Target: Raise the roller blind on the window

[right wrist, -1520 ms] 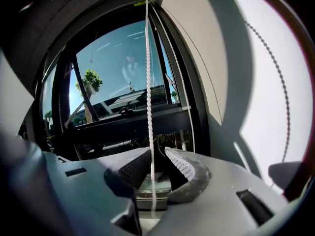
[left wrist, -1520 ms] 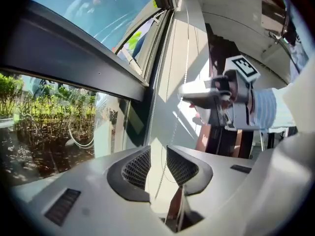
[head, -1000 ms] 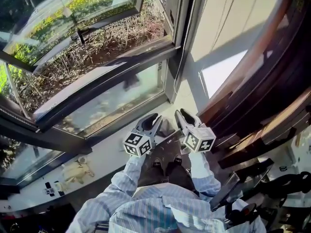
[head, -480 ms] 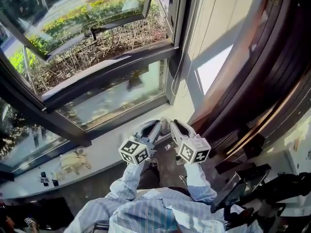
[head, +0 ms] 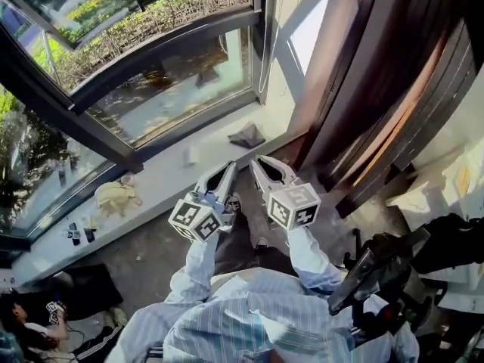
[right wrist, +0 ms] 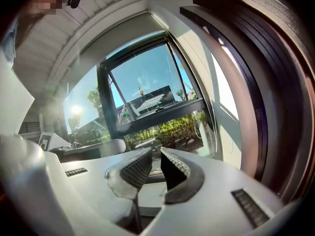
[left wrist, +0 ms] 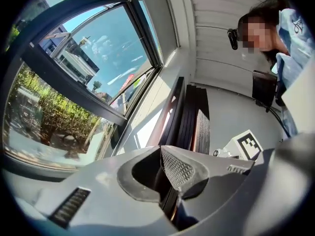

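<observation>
**Inspector:** Now, the claws. State of each?

**Assistant:** From the head view, the left gripper (head: 225,172) and right gripper (head: 262,165) are side by side over the floor, just short of the sill (head: 162,176). Both point toward the window (head: 174,82). How far the jaws stand apart cannot be told from above.

**Inspector:** And each gripper's own view?

**Assistant:** In the left gripper view, the left gripper (left wrist: 163,150) has its jaws fully together and grips nothing. In the right gripper view, the right gripper (right wrist: 156,157) shows a narrow gap. Its jaws are closing and the gap is empty.

**Inspector:** Location of the roller blind?

**Assistant:** Only the right gripper view shows it. A pale band, apparently the roller blind (right wrist: 118,39), sits high across the top of the window's dark frame. A thin cord (right wrist: 210,116) hangs at the frame's right edge. Both are well apart from either claw. The head view takes in only the lower panes.

**Inspector:** Anything else one view has alone?

**Assistant:** A crumpled grey cloth (head: 247,136) on the sill appears only from above. The left gripper view looks along the window toward stacked dark panels (left wrist: 189,114) and catches the other gripper's marker cube (left wrist: 247,144).
</observation>
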Demonstrator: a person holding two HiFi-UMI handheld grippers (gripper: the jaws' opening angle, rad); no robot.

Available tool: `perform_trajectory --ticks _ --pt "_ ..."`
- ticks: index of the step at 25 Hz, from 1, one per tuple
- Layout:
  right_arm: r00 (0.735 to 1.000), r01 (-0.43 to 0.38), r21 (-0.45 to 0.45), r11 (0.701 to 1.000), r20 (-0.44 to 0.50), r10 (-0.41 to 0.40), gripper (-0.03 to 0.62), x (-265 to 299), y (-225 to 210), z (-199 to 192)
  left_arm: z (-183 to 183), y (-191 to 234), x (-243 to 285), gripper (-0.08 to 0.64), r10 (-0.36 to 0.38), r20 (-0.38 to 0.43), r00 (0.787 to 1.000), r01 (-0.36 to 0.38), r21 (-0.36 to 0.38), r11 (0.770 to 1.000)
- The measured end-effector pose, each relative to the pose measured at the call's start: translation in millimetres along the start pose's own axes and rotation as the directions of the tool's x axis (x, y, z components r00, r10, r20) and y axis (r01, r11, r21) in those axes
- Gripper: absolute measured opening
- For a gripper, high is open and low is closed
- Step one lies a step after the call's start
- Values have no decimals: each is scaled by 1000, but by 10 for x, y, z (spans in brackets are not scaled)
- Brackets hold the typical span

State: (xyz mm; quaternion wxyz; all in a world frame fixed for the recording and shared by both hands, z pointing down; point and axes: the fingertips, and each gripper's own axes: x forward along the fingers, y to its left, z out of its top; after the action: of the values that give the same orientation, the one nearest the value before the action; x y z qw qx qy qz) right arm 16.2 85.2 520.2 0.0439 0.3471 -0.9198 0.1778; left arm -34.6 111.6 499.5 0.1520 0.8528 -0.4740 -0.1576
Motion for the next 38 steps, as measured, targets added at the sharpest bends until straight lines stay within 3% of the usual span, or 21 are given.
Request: perform_trajectory --ticks 6,12,25,38 --pt "998 -61 -41 997 30 62 58 -220 367 -90 140 -195 -412 11 40 54 998 -41 22 999" --pt "997 -78 -53 996 21 79 58 -248 770 -104 210 -177 -662 11 28 55 998 -28 -1 1000" --pt "1000 -16 6 1000 19 16 58 -125 1403 -387 283 115 -1330 11 -13 -13 1000 13 -22 1000" --pt "1000 0 22 1000 27 0 58 -55 1574 -500 286 229 -1568 11 -32 -14 999 31 -53 998"
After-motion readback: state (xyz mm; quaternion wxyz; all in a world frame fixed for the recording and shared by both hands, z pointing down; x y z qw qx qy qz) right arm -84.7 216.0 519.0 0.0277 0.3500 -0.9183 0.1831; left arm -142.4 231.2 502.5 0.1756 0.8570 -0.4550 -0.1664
